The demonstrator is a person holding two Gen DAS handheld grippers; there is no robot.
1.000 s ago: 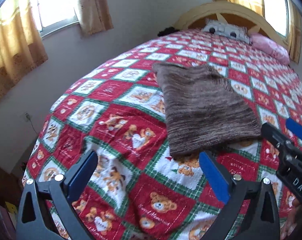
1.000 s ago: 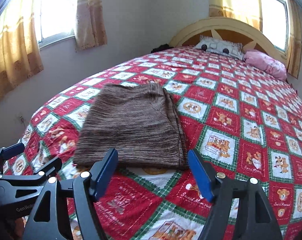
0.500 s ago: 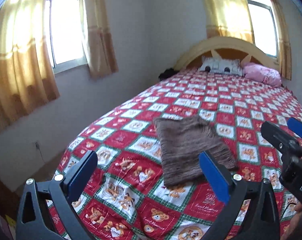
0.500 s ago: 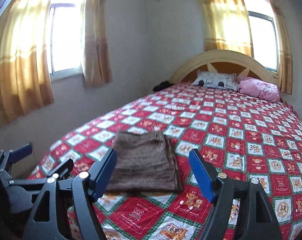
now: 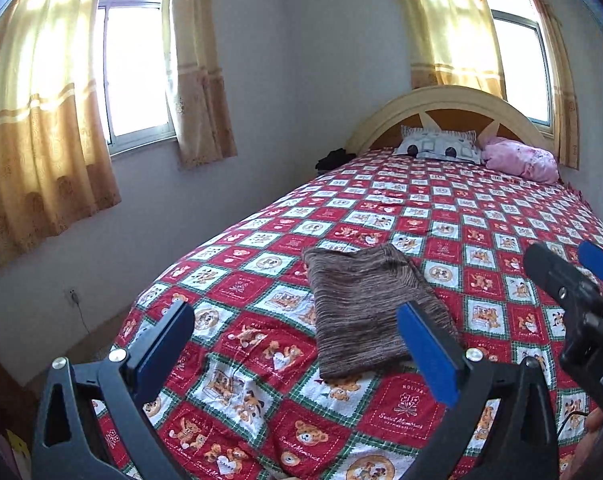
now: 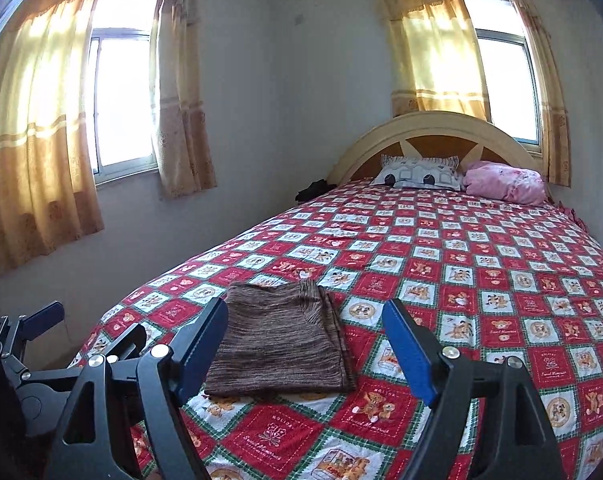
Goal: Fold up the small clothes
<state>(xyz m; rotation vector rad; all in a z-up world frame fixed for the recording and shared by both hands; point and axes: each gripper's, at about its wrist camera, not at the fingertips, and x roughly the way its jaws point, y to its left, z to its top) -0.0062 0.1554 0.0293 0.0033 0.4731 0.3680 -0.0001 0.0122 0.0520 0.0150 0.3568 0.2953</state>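
Sunlit curtains and a checked red bedspread fill both views. My left gripper and right gripper hang wide apart, holding nothing, above the bed's near end. A brown knit garment lies there as a flat folded rectangle, so I judge this fold finished; next I'd fetch another piece. Only the left view shows the right gripper's side.

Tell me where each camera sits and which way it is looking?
Left wrist: on the left gripper, above the bed's foot, facing the headboard; its blue fingers and the right gripper show.
Right wrist: on the right gripper, facing likewise; the left gripper shows.
Both share the folded brown garment on the bedspread.
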